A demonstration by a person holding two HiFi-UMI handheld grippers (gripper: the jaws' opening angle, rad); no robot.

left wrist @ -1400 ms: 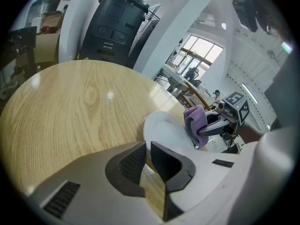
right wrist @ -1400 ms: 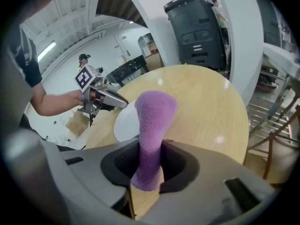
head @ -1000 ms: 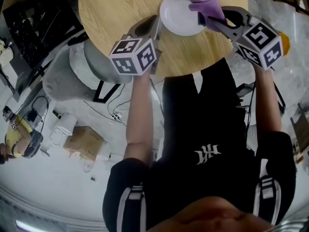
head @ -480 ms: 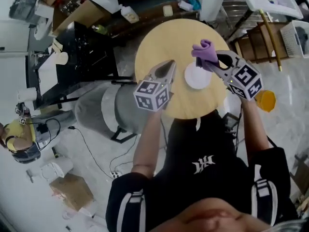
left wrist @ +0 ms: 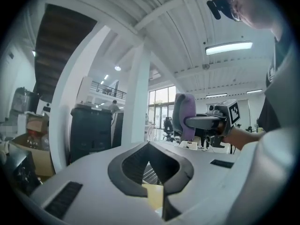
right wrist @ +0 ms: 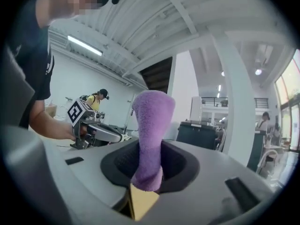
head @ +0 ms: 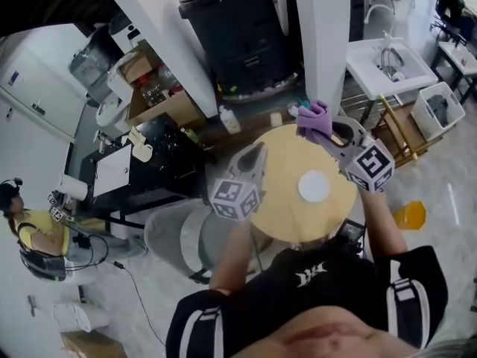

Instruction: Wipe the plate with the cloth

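Note:
Far below me, the white plate (head: 314,186) lies on the round wooden table (head: 277,207). Both grippers are held level, high above it. My right gripper (head: 319,135) is shut on the purple cloth (head: 314,118), which sticks up out of its jaws as a thick fold (right wrist: 150,125). My left gripper (head: 257,151) is shut with nothing in it, its jaw tips meeting in the left gripper view (left wrist: 149,143). Each gripper view shows the other gripper across from it: the right one with the cloth (left wrist: 185,116), and the left gripper (right wrist: 96,128).
Beyond the table stand a black cabinet (head: 238,28), white pillars (head: 320,43) and a white sink (head: 387,66). A grey drum (head: 175,237) sits left of the table, an orange object (head: 408,215) lies on the floor at right. A person in yellow (head: 37,230) stands far left.
Both grippers have risen well above the table, so table and plate now look small and distant. The cloth has stayed in the right gripper's jaws.

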